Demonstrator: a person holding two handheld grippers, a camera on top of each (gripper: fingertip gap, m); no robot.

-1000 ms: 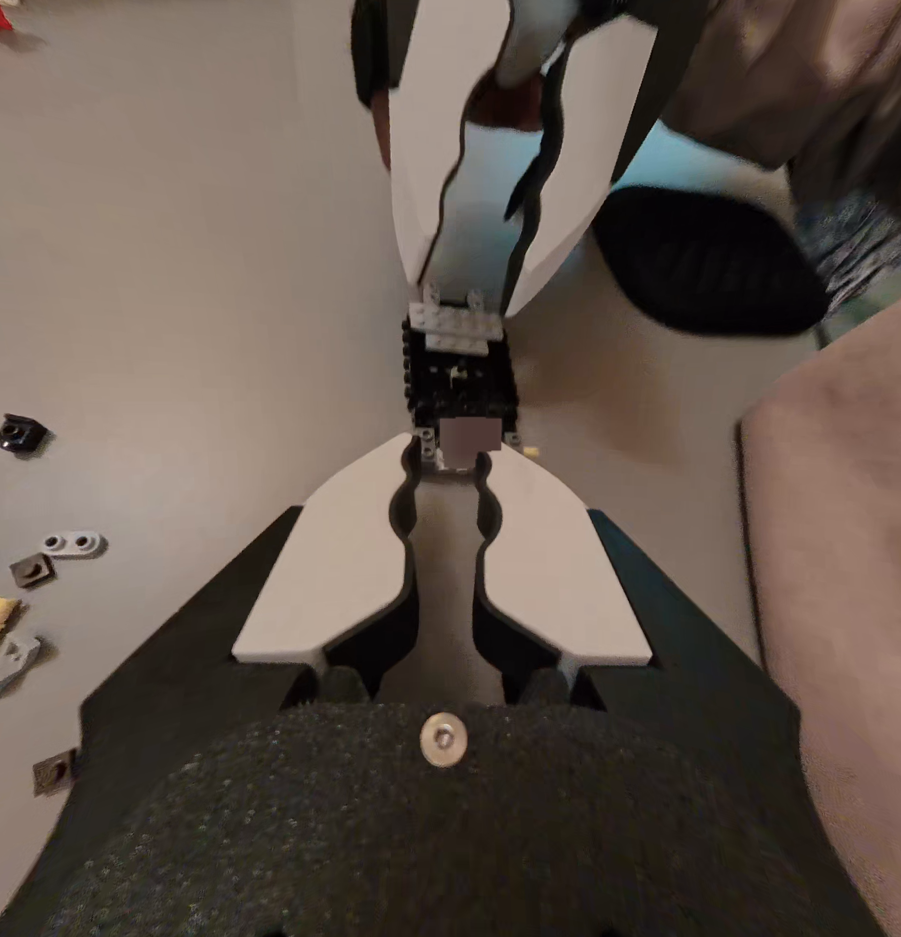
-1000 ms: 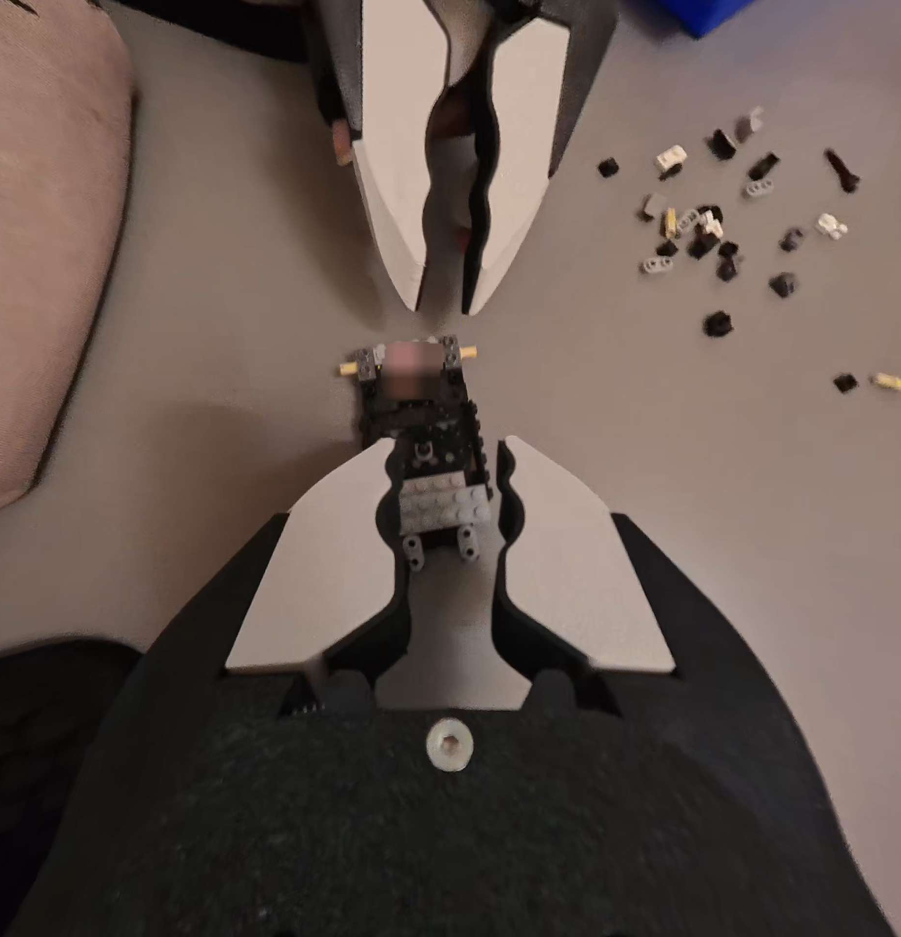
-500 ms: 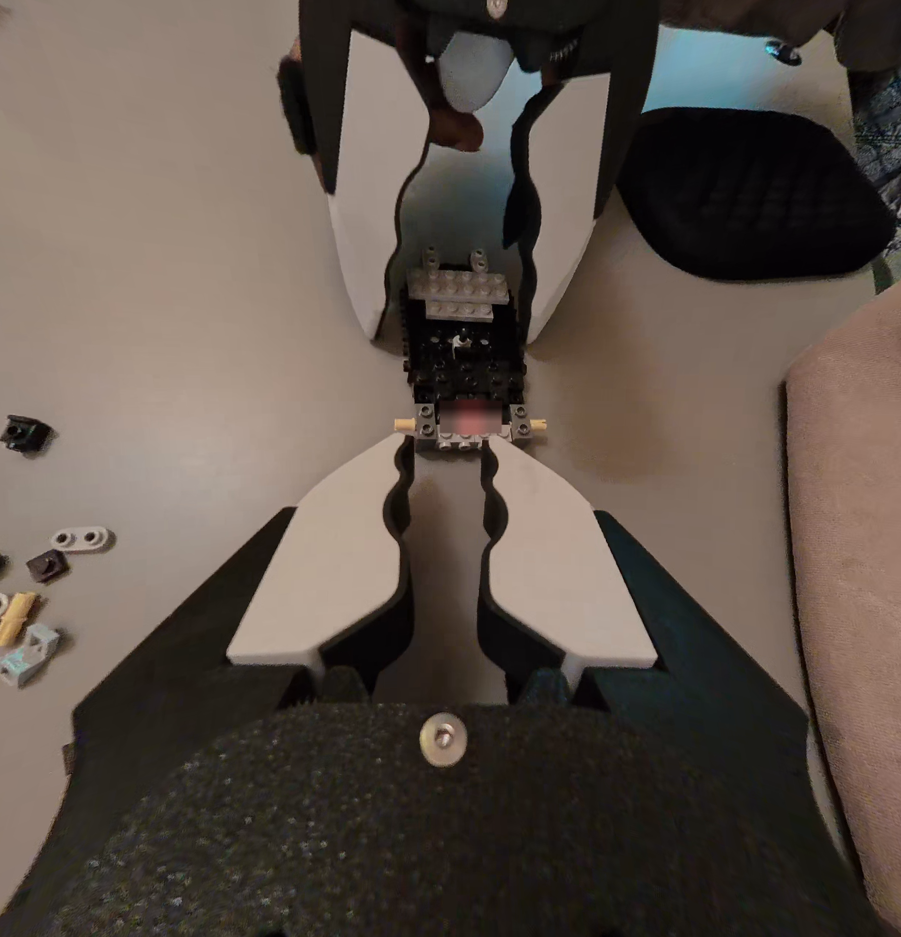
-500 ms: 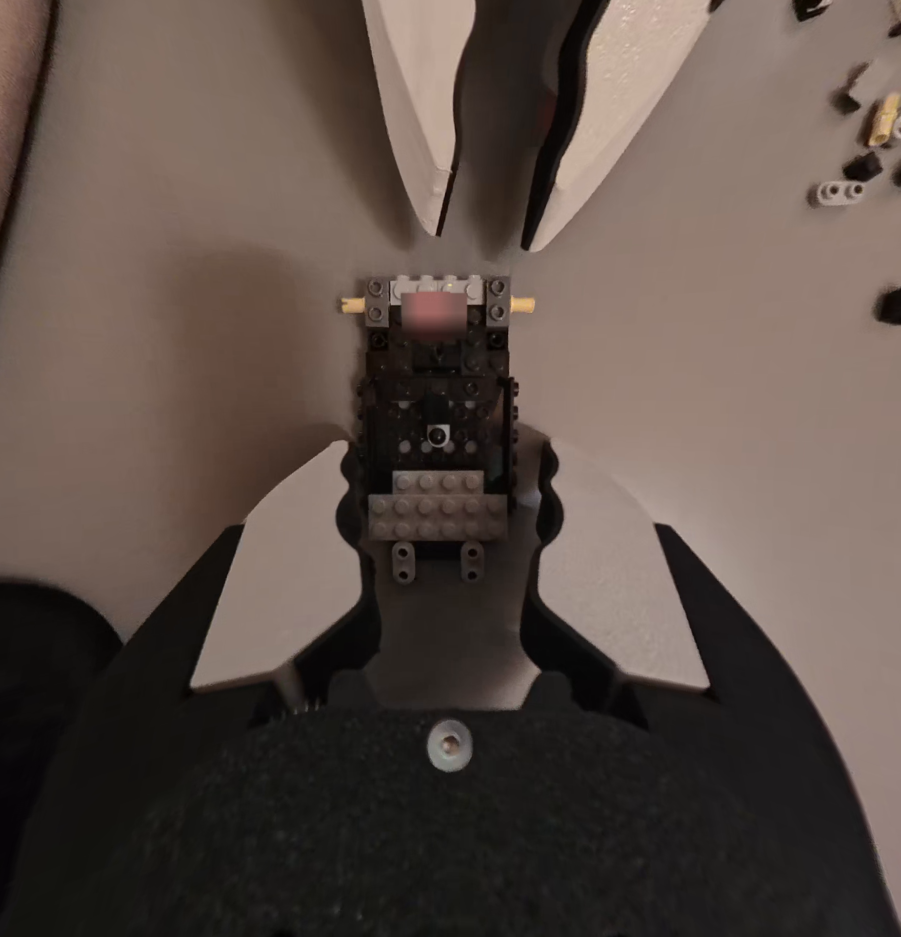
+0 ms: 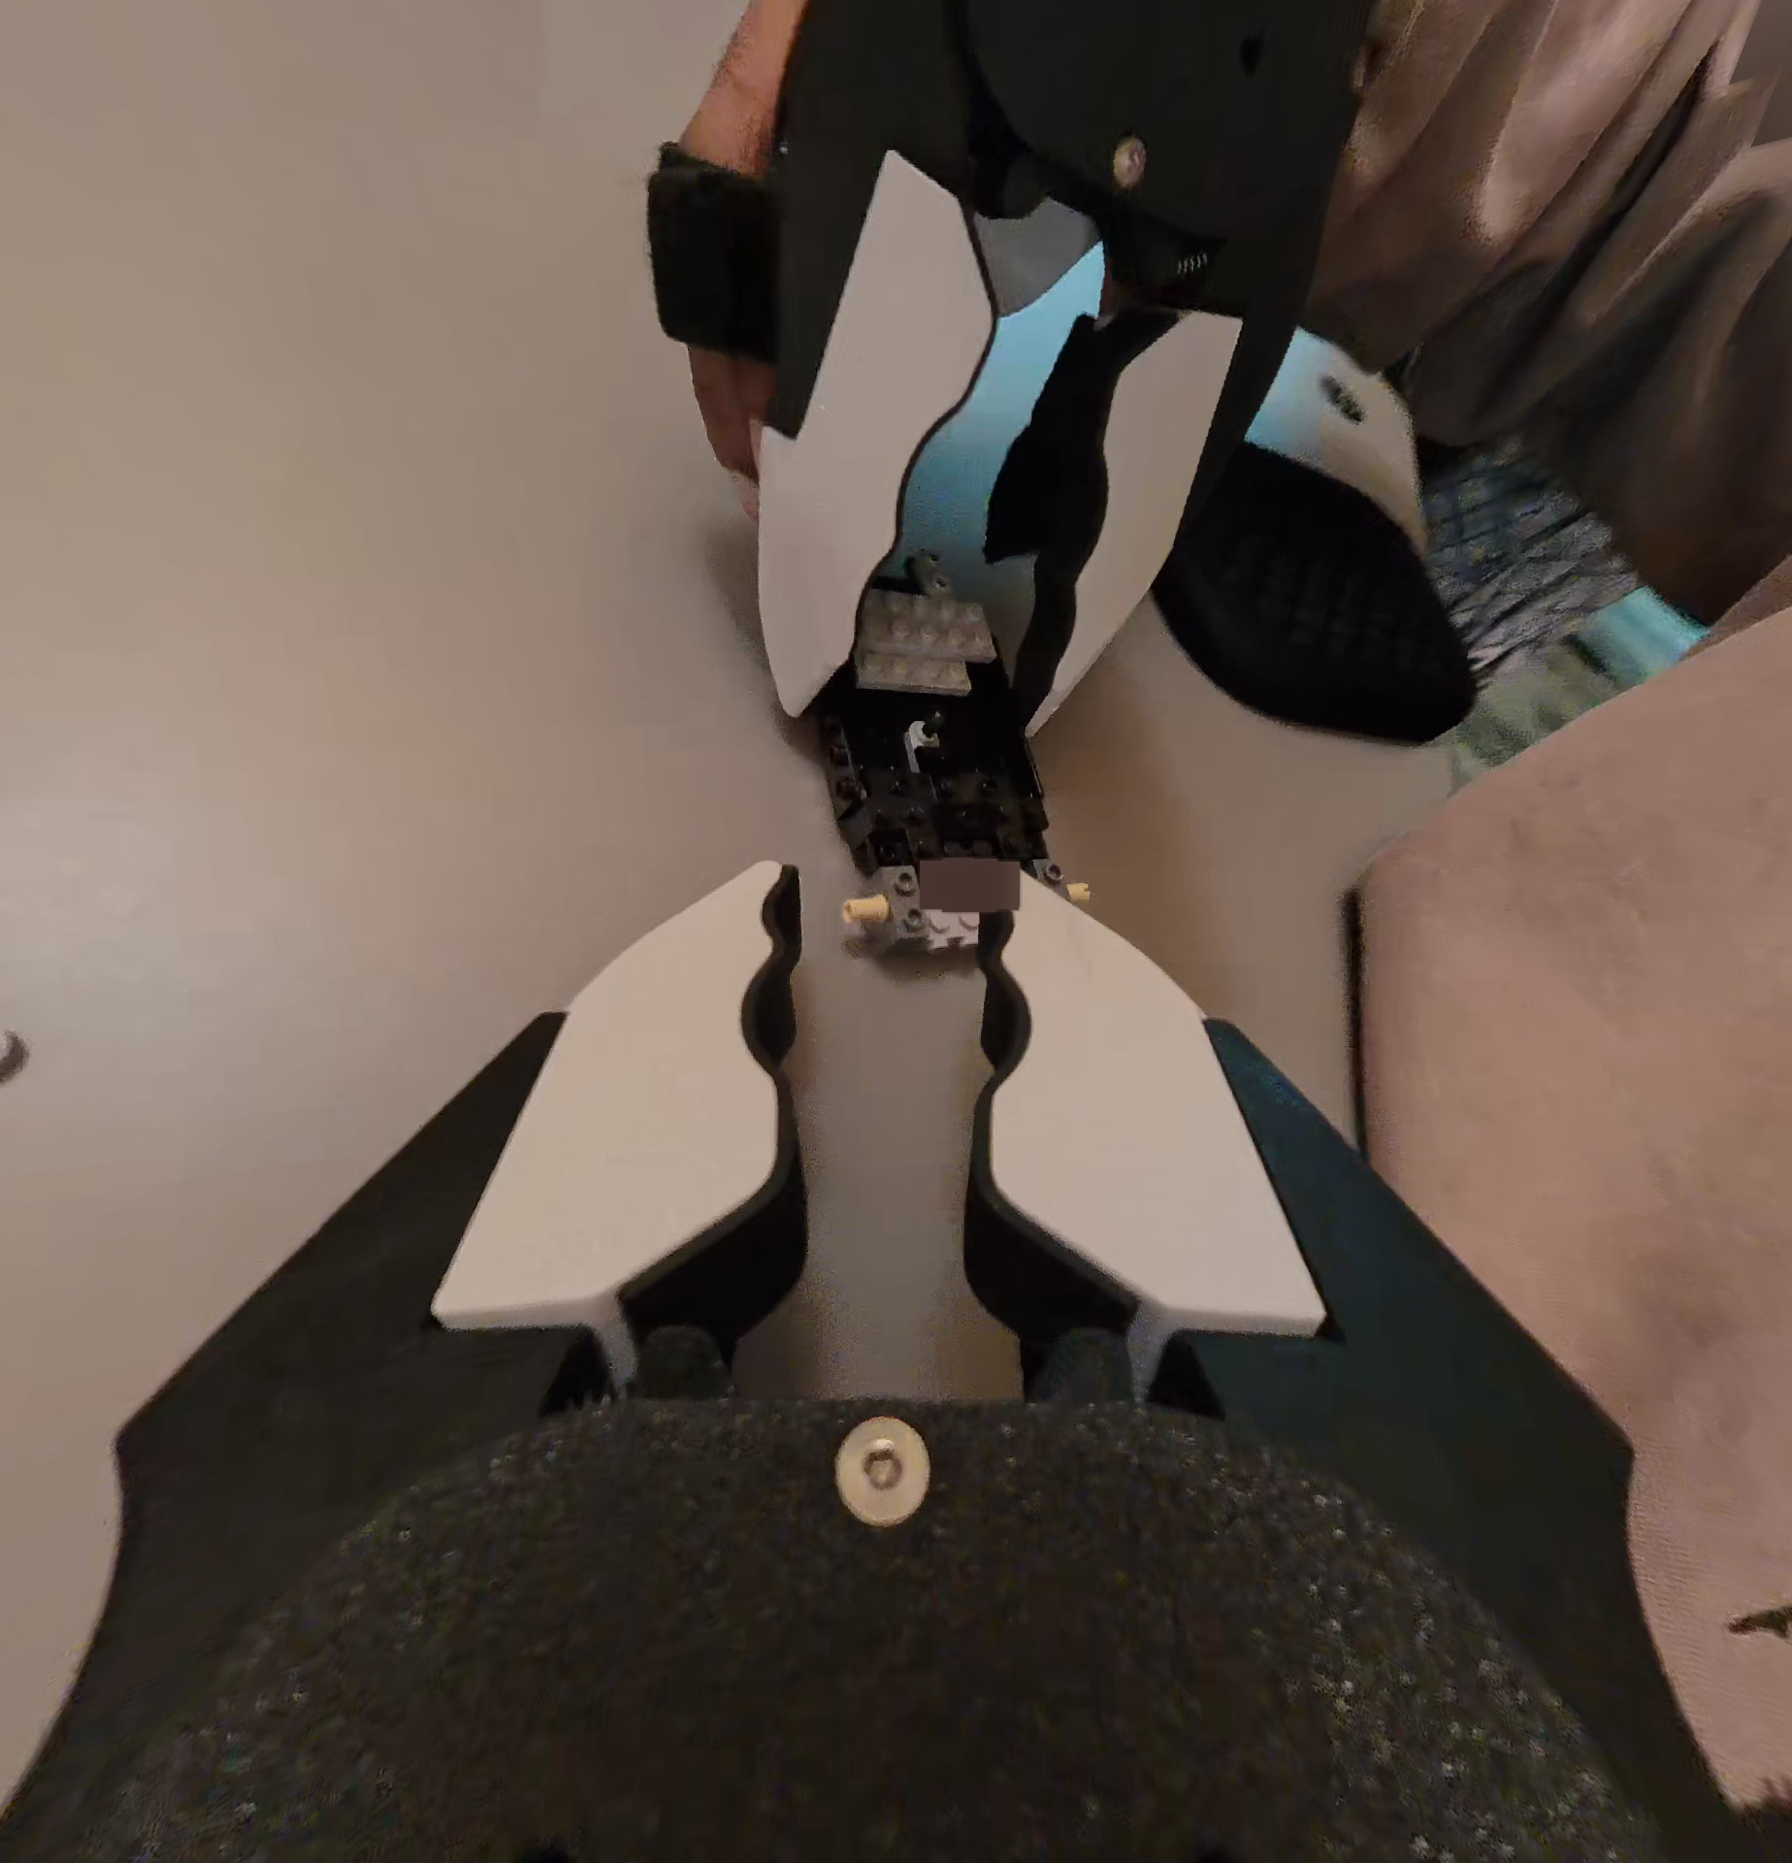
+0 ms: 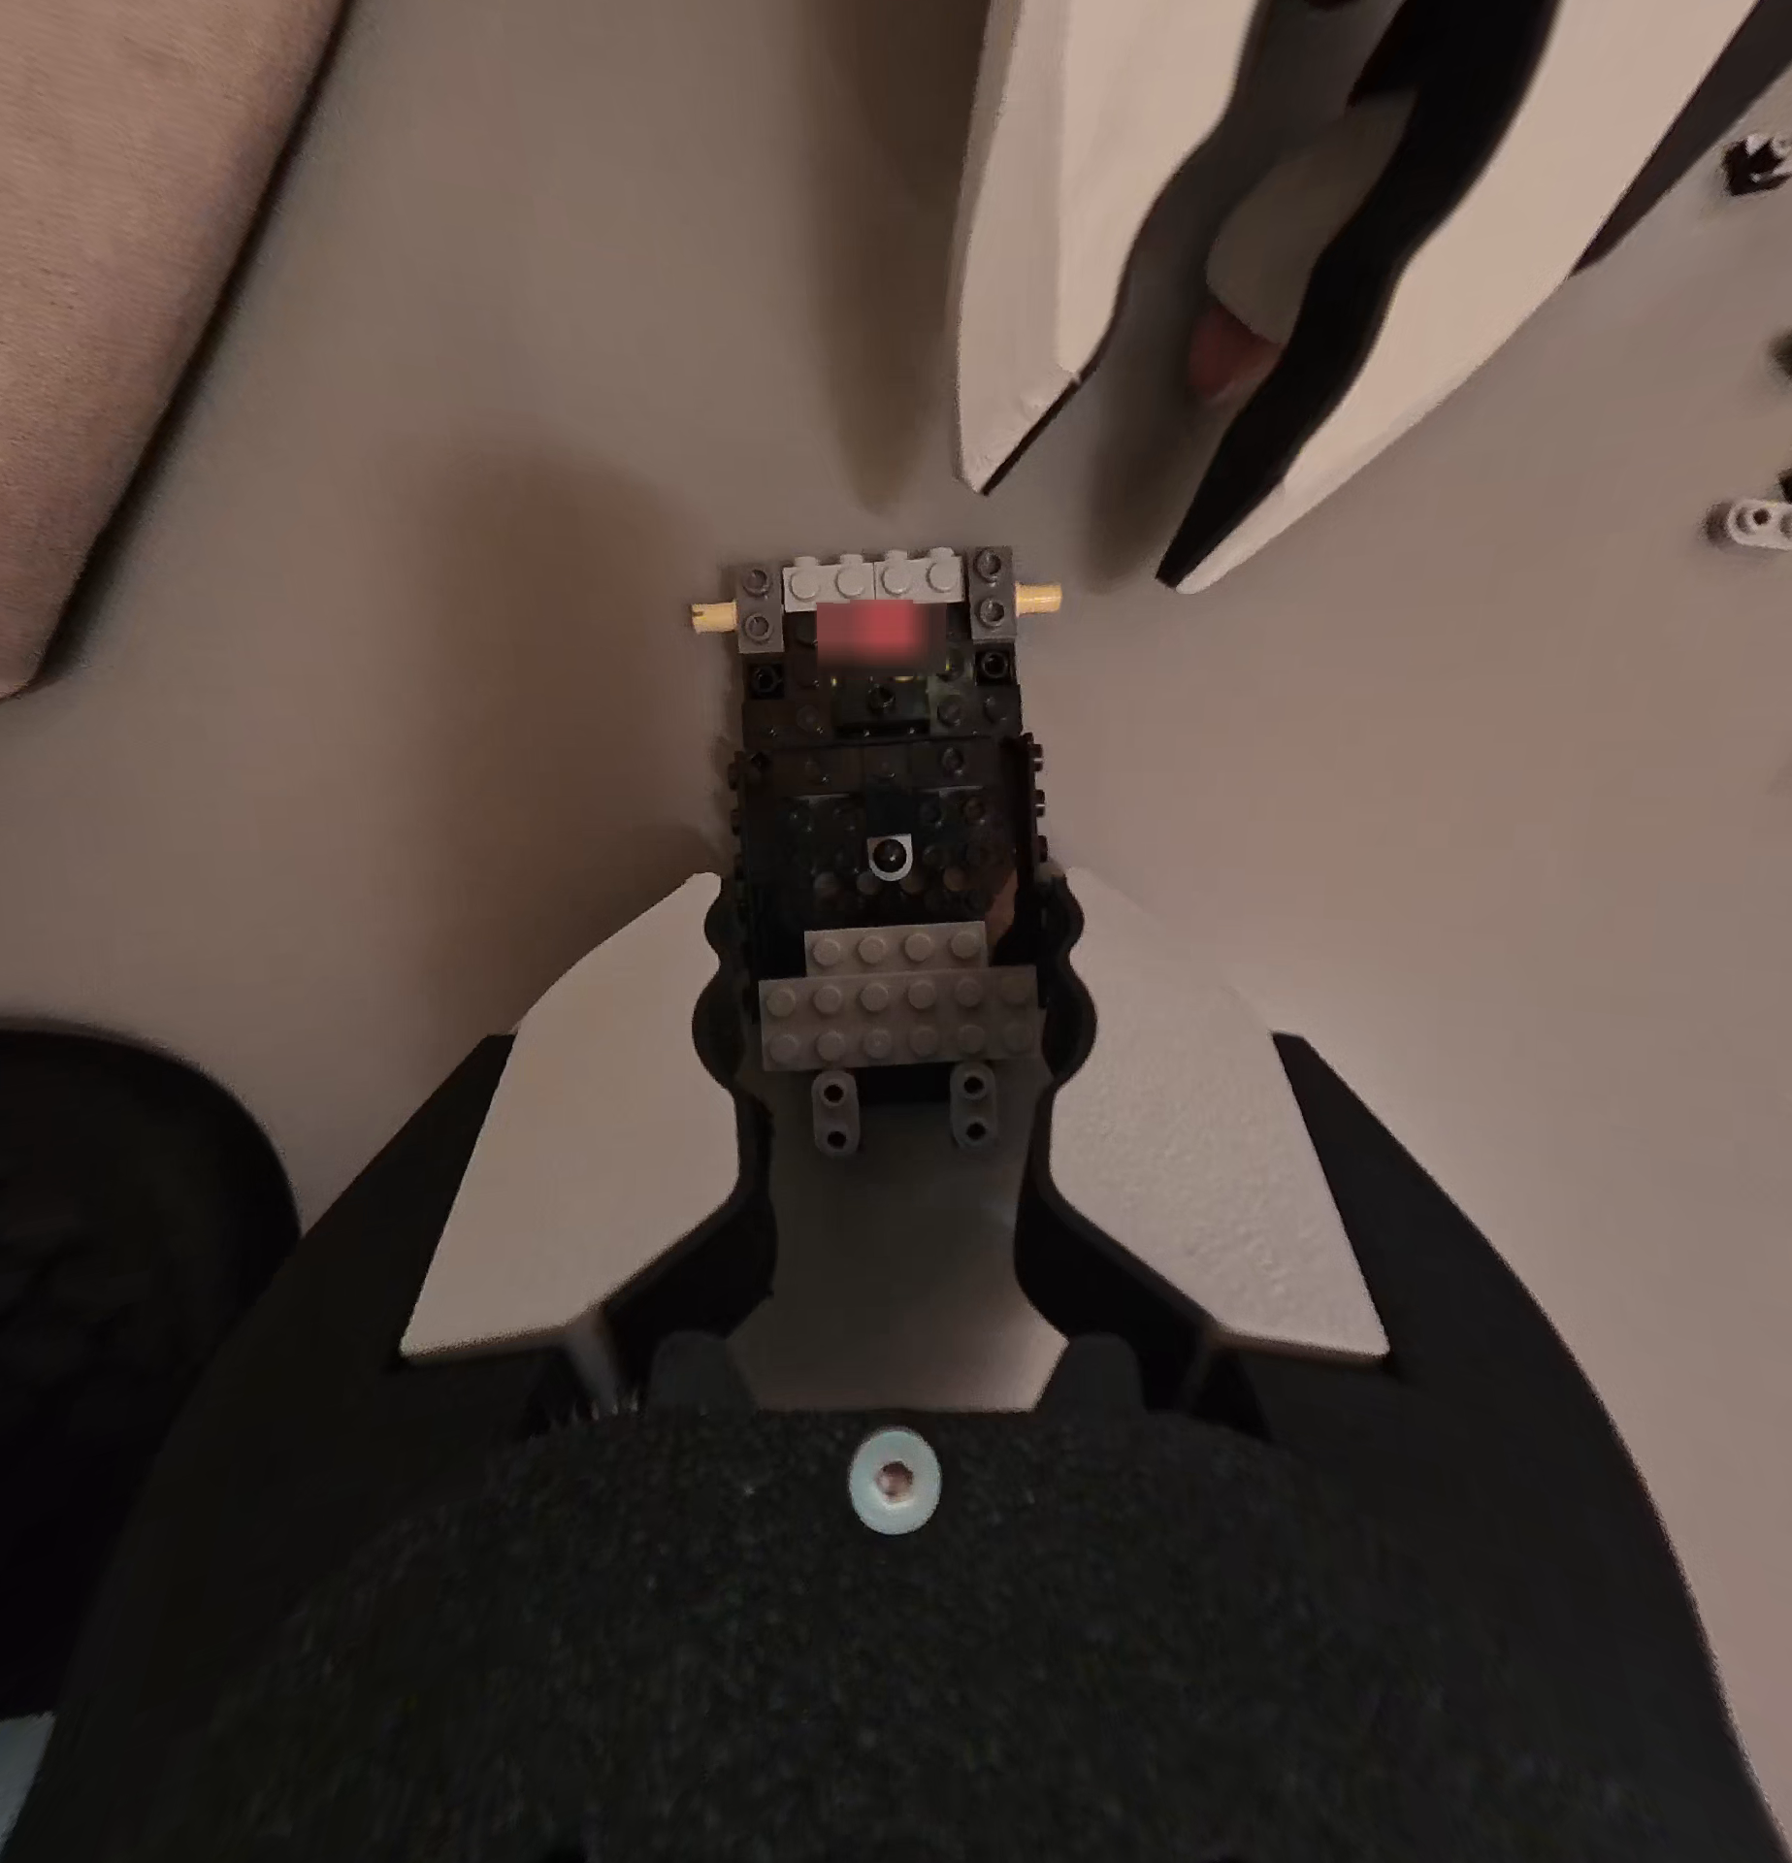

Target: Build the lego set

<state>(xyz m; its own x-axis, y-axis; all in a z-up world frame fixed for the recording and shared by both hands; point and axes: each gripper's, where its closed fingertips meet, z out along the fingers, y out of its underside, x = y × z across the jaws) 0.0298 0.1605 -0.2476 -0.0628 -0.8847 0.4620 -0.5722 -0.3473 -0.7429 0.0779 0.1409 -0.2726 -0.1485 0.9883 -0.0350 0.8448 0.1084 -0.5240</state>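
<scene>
Lettering: none legible on any item; a pinkish mosaic patch covers part of the model's far end. Lego model [image 6: 876,837], black-bodied with grey studded plates [image 6: 897,1008] at one end and tan axle pins [image 6: 1038,600] projecting from a grey bar at the other, lies on the plain grey counter [image 5: 317,605]. Right hand-held gripper [image 6: 883,892]: white fingers [image 6: 609,1139] flank the grey-plate end, black inner pads against the model's sides, apparently clamped on it. Left hand-held gripper [image 5: 886,892]: fingers parted, nothing between them, tips just beside the axle-pin end, the right tip appearing to overlap its corner, whether touching cannot be told. In the right wrist view that gripper [image 6: 1073,524] sits beyond the model, offset to the right. Surroundings: beige cushion [image 5: 1597,1159] along the counter's edge; black mesh pad [image 5: 1315,605] behind the right gripper; loose small pieces [image 6: 1768,524], grey and black, scattered at the right edge of the right wrist view; black wrist strap [image 5: 710,262] on the holder's arm.
</scene>
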